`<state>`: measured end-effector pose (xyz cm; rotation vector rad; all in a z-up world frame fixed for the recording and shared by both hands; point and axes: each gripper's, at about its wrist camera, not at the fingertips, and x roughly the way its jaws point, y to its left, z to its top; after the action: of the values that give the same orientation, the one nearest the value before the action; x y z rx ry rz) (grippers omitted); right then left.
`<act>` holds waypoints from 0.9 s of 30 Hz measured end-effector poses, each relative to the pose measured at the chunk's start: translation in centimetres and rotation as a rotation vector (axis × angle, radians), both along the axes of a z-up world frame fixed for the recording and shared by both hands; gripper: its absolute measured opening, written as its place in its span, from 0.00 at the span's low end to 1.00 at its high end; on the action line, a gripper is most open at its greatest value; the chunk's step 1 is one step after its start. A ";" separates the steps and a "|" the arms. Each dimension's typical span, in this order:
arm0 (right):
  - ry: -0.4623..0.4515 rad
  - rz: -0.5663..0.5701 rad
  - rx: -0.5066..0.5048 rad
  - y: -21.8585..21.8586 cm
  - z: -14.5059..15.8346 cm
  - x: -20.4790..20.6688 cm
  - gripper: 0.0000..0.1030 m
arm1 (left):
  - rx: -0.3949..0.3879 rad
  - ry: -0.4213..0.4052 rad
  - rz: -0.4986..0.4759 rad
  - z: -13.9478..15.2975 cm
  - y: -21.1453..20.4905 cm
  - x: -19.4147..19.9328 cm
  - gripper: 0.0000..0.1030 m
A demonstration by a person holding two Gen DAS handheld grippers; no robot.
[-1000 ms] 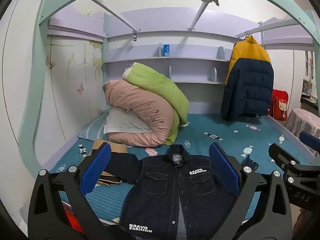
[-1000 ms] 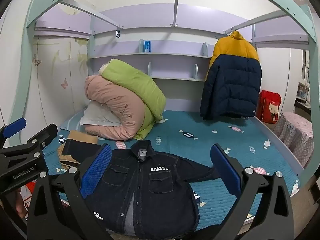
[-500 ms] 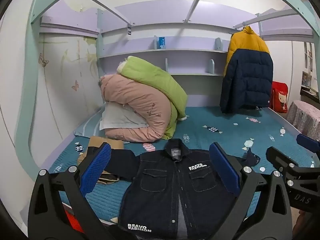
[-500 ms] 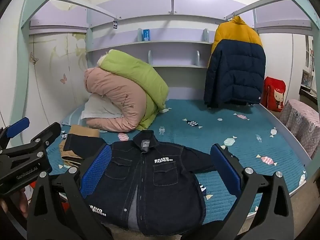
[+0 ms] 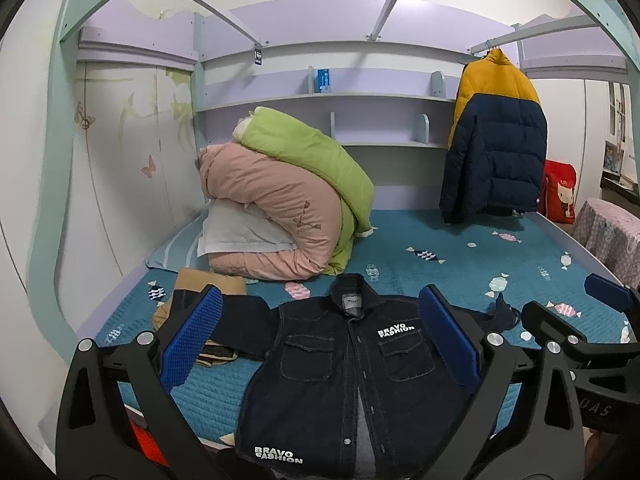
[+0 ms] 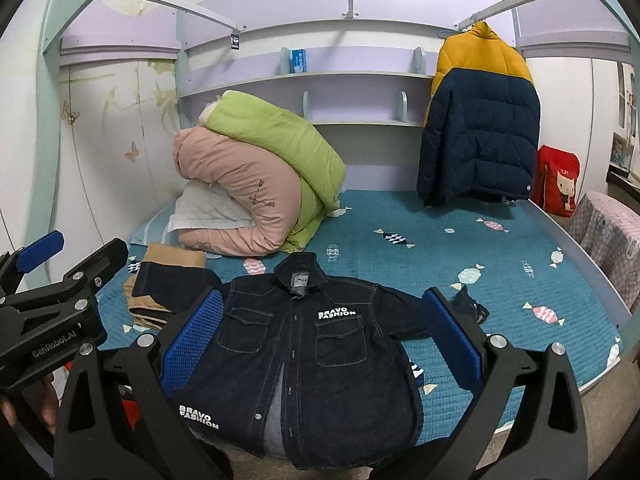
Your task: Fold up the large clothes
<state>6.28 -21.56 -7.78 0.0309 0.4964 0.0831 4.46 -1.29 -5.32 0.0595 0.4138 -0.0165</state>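
Observation:
A dark denim jacket (image 5: 344, 368) (image 6: 304, 352) with white "BRAVO FASHION" lettering lies flat, front up, at the near edge of the bed, its hem hanging over the edge. Both sleeves spread sideways; the right cuff (image 6: 468, 306) is crumpled. My left gripper (image 5: 320, 340) is open above the jacket, nothing between its blue pads. My right gripper (image 6: 320, 340) is open too, hovering over the jacket's chest. Each gripper shows in the other's view: the right one (image 5: 580, 328) at the right edge, the left one (image 6: 60, 280) at the left.
The bed's teal quilt (image 6: 440, 256) has candy prints. Rolled pink and green duvets (image 5: 288, 204) fill the back left. Folded tan and dark clothes (image 6: 168, 284) lie left of the jacket. A yellow-navy puffer coat (image 6: 476, 120) hangs at the back right beside a red bag (image 6: 558, 184).
Both grippers have risen and pulled back slightly; more of the jacket's hem and the bed edge show. Both stay open, and the jacket has not moved.

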 end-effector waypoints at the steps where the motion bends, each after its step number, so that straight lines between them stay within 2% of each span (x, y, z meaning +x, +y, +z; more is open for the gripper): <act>1: 0.003 0.001 0.002 0.0 -0.1 0.1 0.93 | 0.004 0.005 -0.003 0.0 -0.1 0.1 0.95; 27: -0.004 -0.022 0.019 -0.6 -0.4 -0.4 0.93 | 0.016 -0.005 -0.008 0.1 -0.8 -0.7 0.95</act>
<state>5.89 -22.18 -8.13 0.0552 0.4912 0.0661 3.75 -2.11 -5.25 0.0772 0.4088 -0.0213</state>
